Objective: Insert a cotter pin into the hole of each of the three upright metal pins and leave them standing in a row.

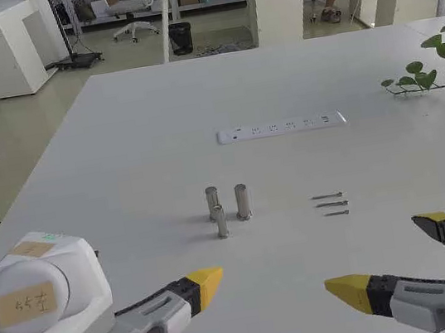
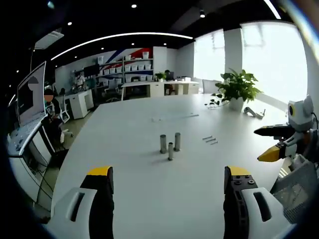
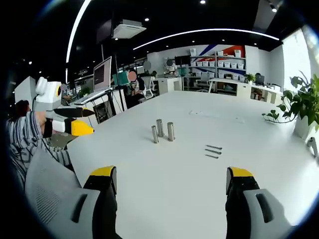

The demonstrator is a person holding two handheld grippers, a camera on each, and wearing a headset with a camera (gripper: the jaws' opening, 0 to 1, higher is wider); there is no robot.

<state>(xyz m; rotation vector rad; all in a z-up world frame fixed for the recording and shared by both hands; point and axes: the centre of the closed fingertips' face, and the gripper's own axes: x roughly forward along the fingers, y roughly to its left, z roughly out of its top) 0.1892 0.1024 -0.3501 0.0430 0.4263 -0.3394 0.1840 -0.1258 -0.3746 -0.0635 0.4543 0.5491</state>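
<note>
Three metal pins (image 1: 227, 206) ahead, between left gripper (image 2: 168, 174) and right gripper (image 1: 388, 252).

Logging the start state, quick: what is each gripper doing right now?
Left gripper: open, holding nothing.
Right gripper: open, holding nothing.

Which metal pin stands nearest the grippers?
The thin front pin; the left rear pin and right rear pin stand side by side behind it.
</note>
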